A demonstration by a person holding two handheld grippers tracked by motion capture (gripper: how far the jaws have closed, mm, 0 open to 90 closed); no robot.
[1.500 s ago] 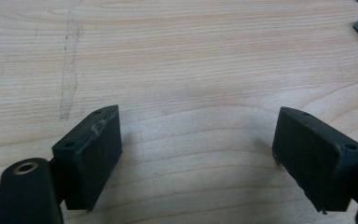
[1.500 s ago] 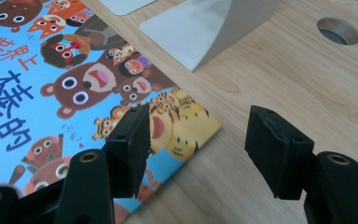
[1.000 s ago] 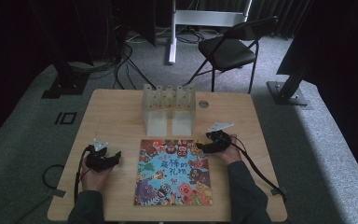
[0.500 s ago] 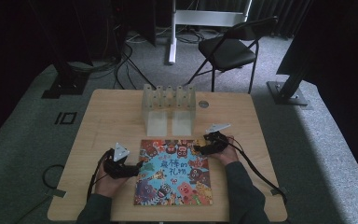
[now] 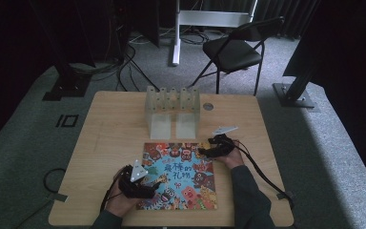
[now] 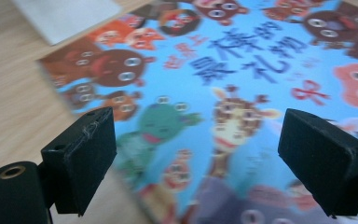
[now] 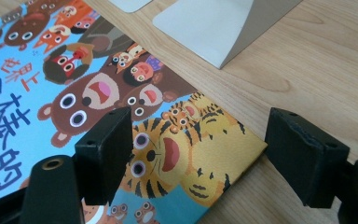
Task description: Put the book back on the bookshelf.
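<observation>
A: So, how do the jaws stand?
B: Both stand wide with nothing between the pads; the left gripper [image 5: 148, 187] has just been opening over the near left edge of the picture book [image 5: 178, 175], the right gripper [image 5: 206, 151] at its far right corner.
A: Which step is this?
B: I think the approach. Next, each must get one pad under the cover lying flat on the table [image 5: 109, 138]

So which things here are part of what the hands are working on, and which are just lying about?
In the job:
picture book
left gripper, open over the book's near left part
right gripper, open at the book's far right corner

Lying about:
clear rack on the table
folding chair
</observation>
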